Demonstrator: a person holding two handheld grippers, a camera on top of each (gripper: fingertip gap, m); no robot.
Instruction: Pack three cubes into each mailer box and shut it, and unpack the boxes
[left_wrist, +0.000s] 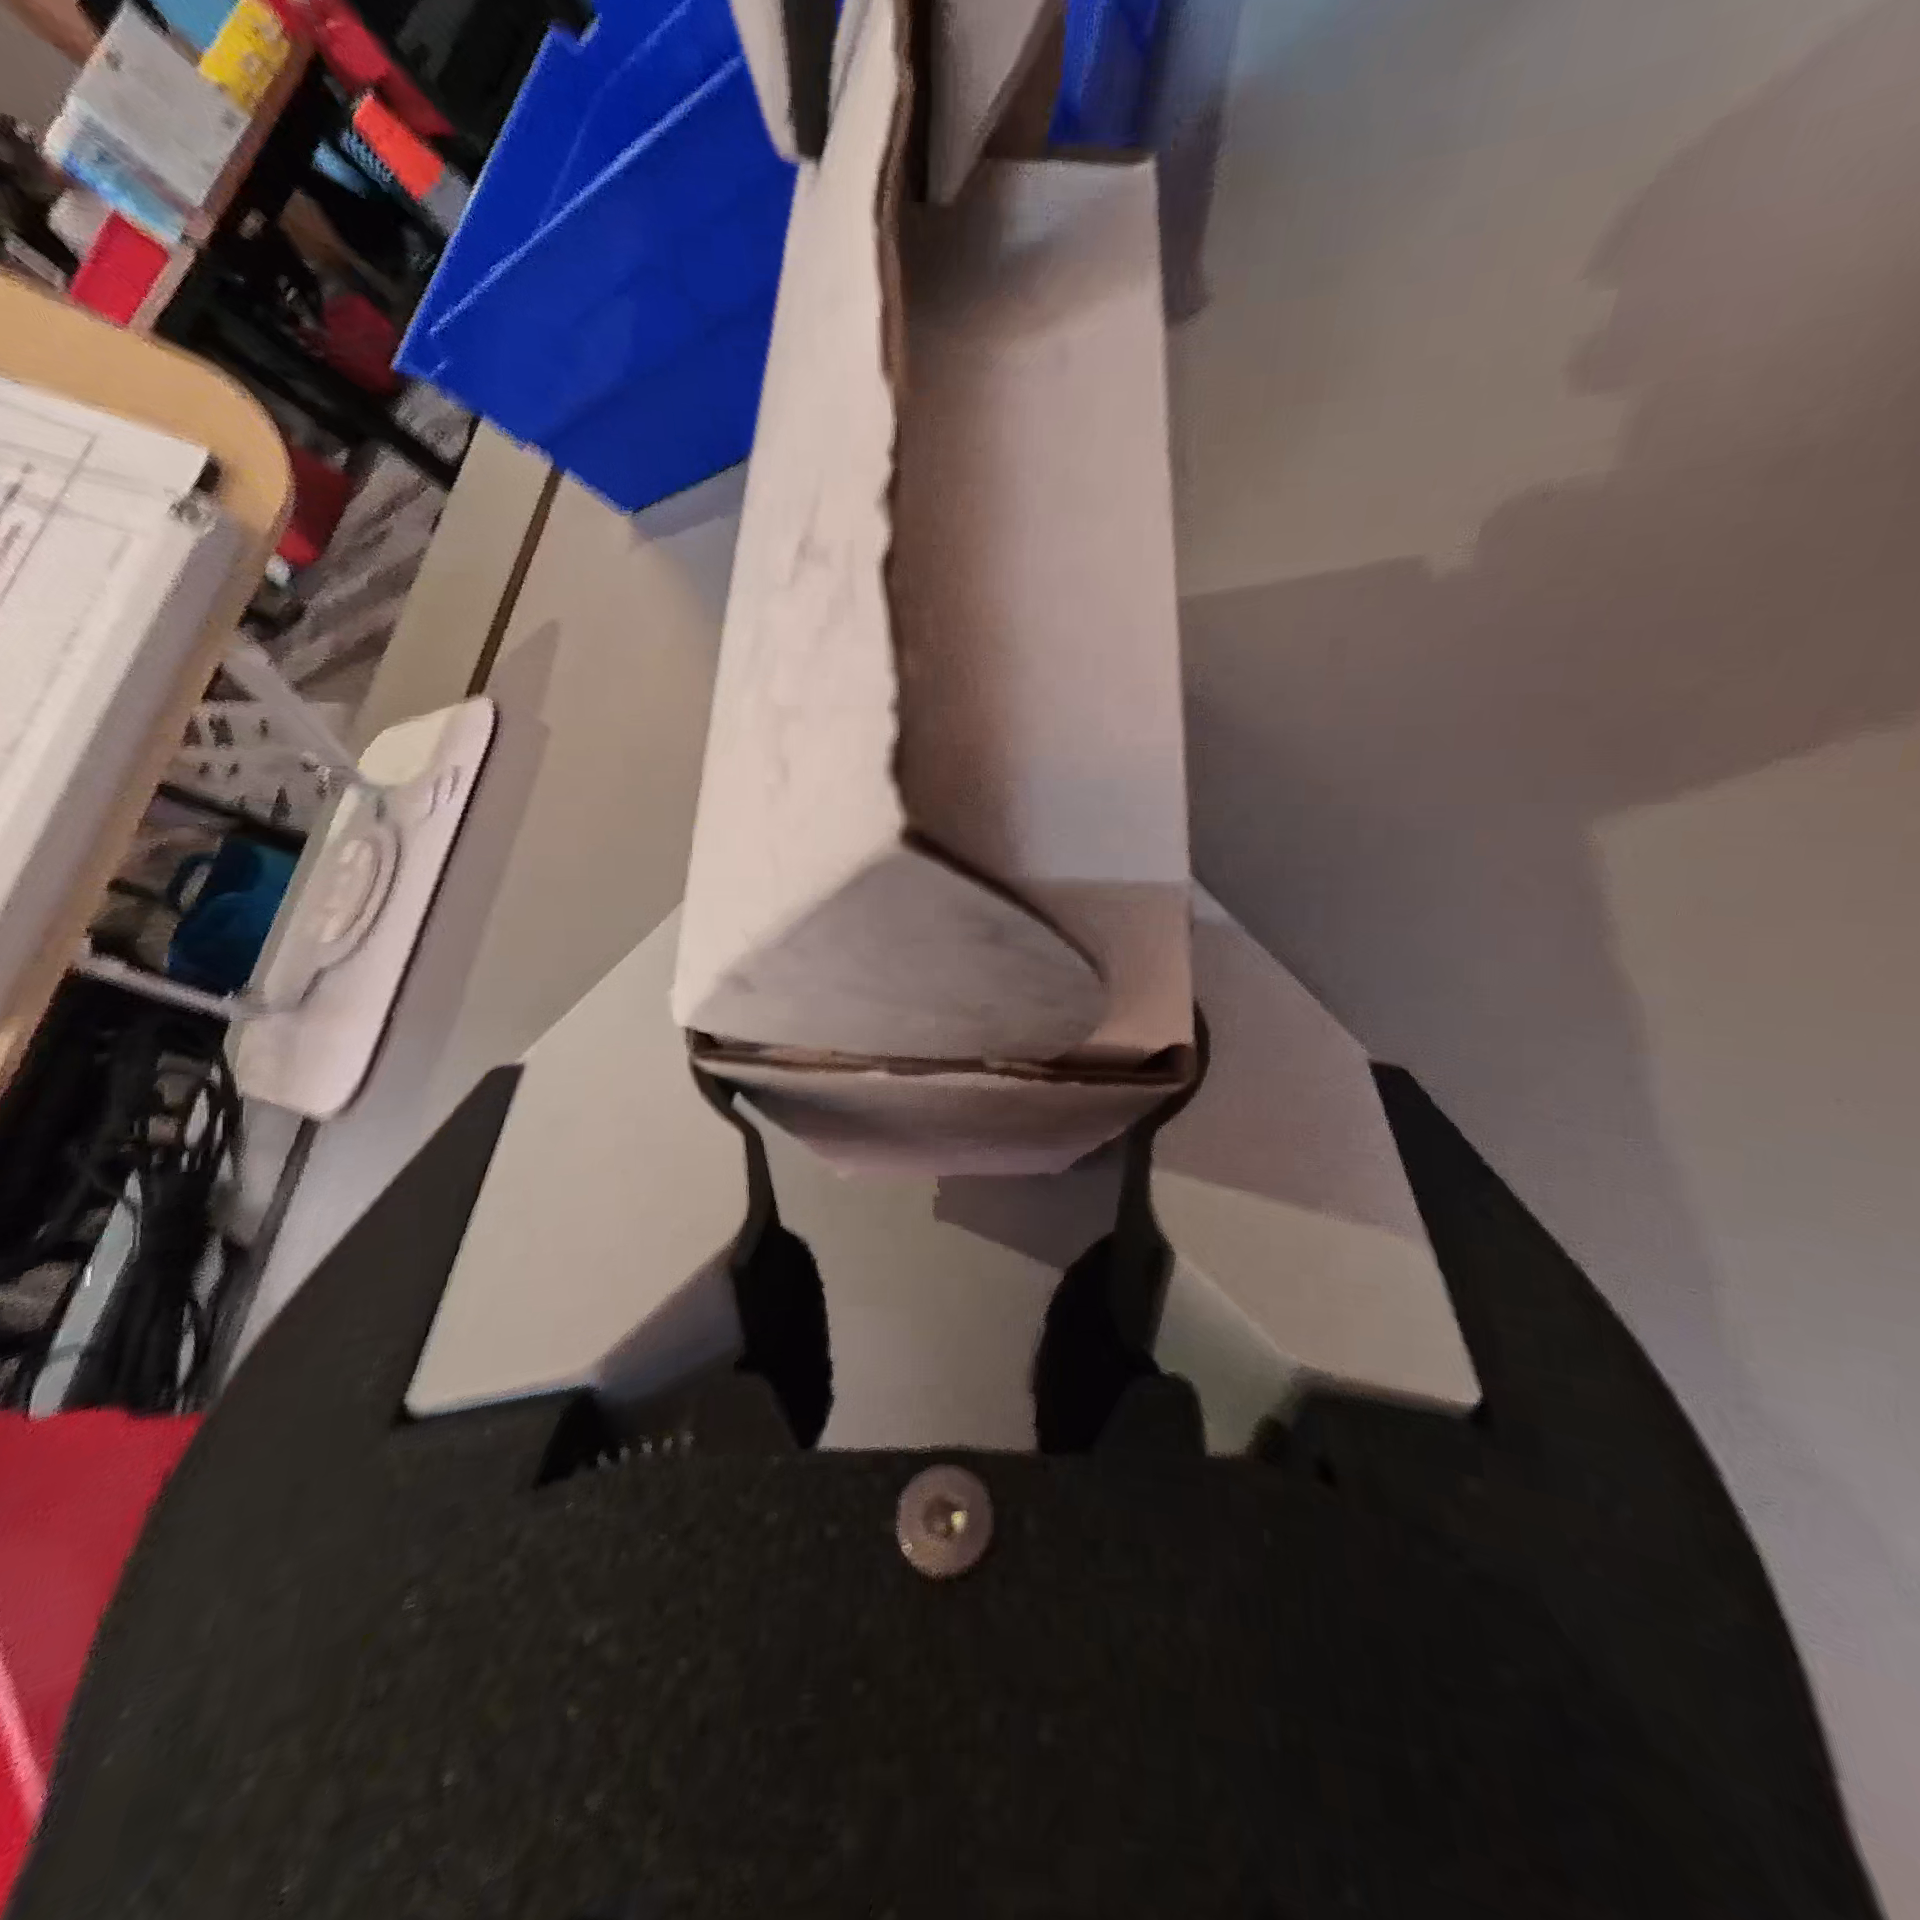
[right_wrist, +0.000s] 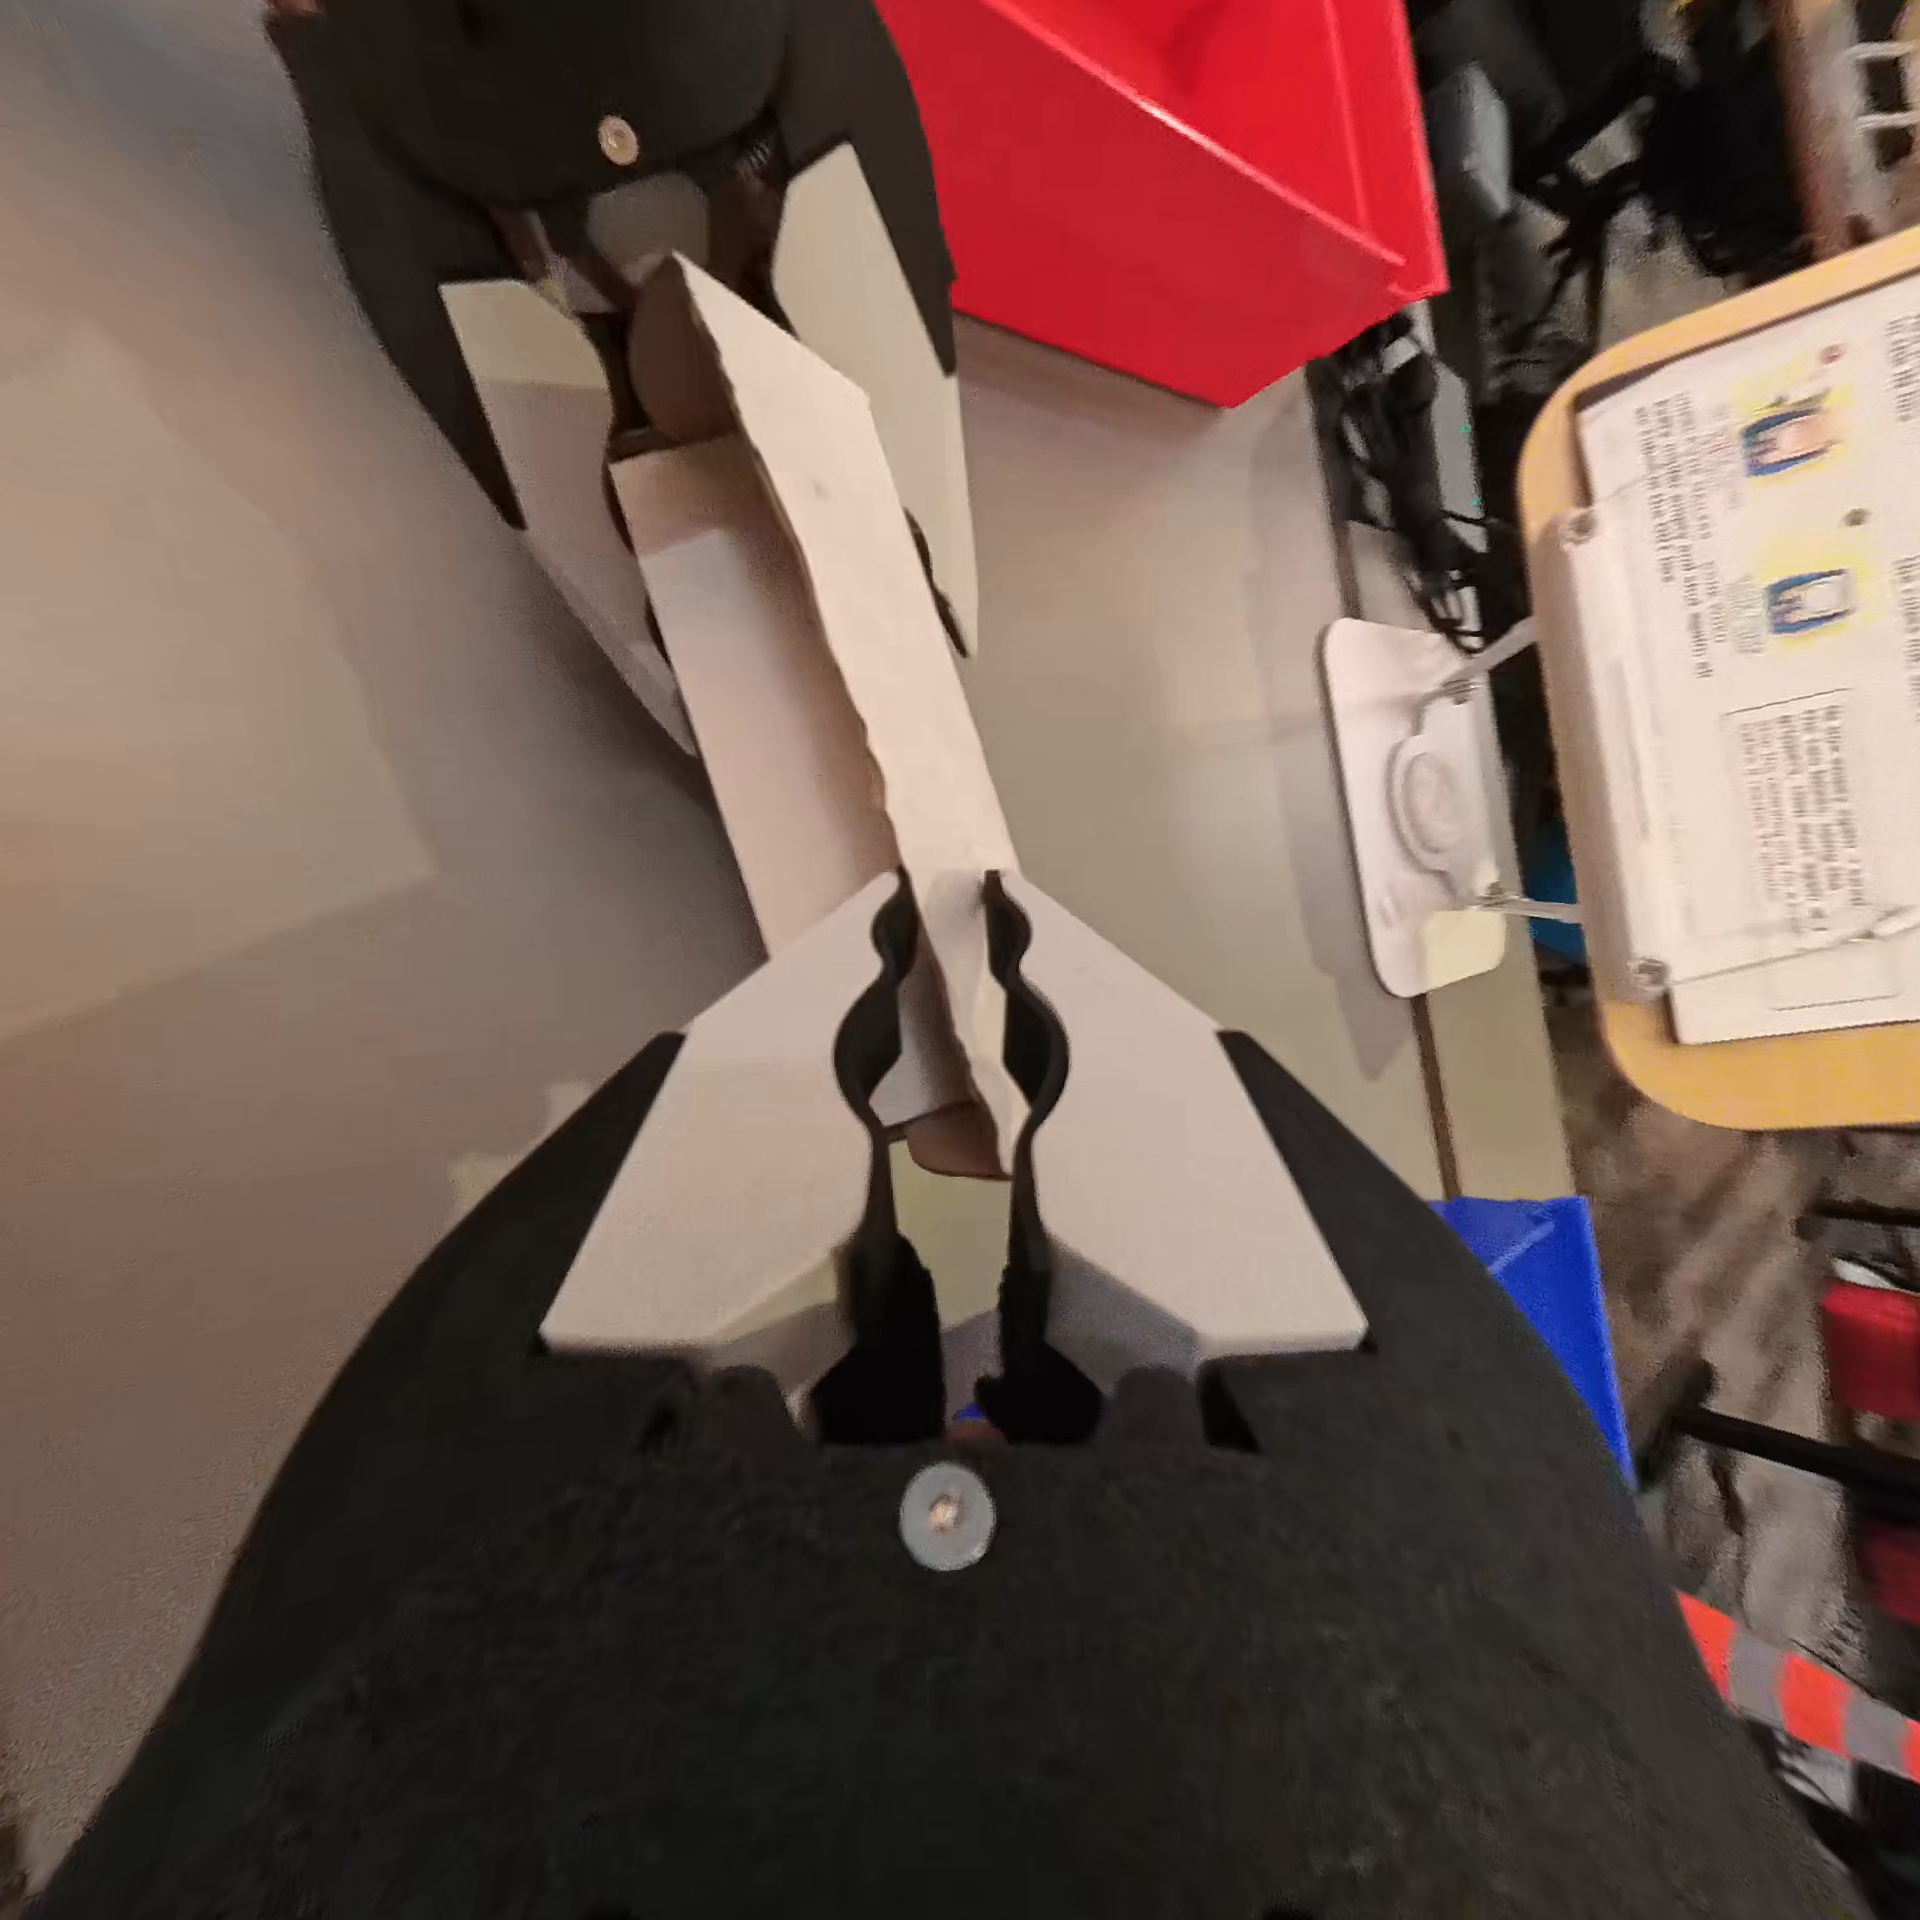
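A white cardboard mailer box (left_wrist: 810, 623) is held between my two grippers above the pale table (left_wrist: 1558, 779). My left gripper (left_wrist: 951, 1060) is shut across the near end of the box, with its end flap between the fingers. My right gripper (right_wrist: 945, 883) is shut on the edge of the box's lid panel (right_wrist: 831, 540). The lid is partly raised, and the brown inside shows along the gap. The right gripper's fingers (left_wrist: 966, 94) show at the far end in the left wrist view. The left gripper (right_wrist: 665, 260) shows at the top of the right wrist view. No cubes are in sight.
A blue bin (left_wrist: 623, 260) stands on the table beyond the box, and a red bin (right_wrist: 1143, 156) stands behind the left gripper. A white card in a clear stand (right_wrist: 1403, 790) sits at the table edge. A round wooden table with papers (right_wrist: 1714, 675) and cluttered shelves lie beyond.
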